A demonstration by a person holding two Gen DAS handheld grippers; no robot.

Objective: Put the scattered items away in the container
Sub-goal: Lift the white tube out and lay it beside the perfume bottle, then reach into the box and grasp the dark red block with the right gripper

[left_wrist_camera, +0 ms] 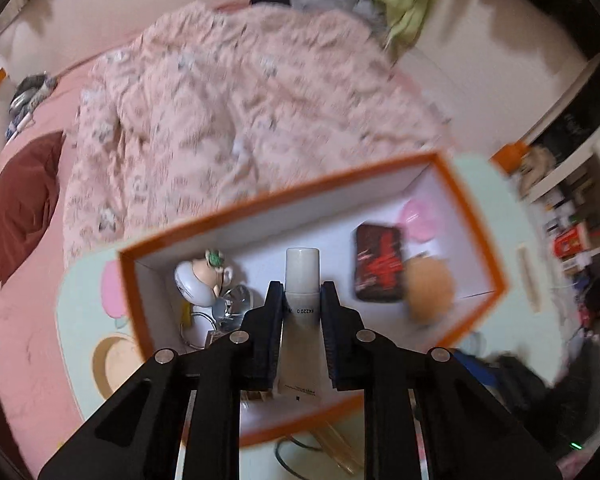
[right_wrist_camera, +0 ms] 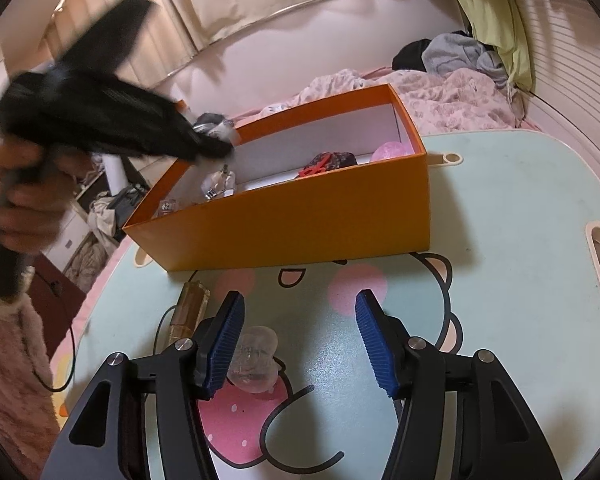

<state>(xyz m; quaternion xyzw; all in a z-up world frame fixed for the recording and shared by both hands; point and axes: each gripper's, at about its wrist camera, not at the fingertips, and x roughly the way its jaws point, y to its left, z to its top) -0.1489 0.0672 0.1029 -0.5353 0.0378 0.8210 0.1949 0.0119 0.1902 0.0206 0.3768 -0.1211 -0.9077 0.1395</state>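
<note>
The left gripper [left_wrist_camera: 302, 292] grips a white tube [left_wrist_camera: 301, 304] above the orange box [right_wrist_camera: 300, 216], mid-drop; next, release it. The right gripper [right_wrist_camera: 300, 340], fingers open and empty, hovers over the desk [right_wrist_camera: 520, 240], a clear bottle [right_wrist_camera: 254, 364] at its nine o'clock.

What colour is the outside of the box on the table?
Orange outside, white inside; it shows best in the right wrist view.
</note>
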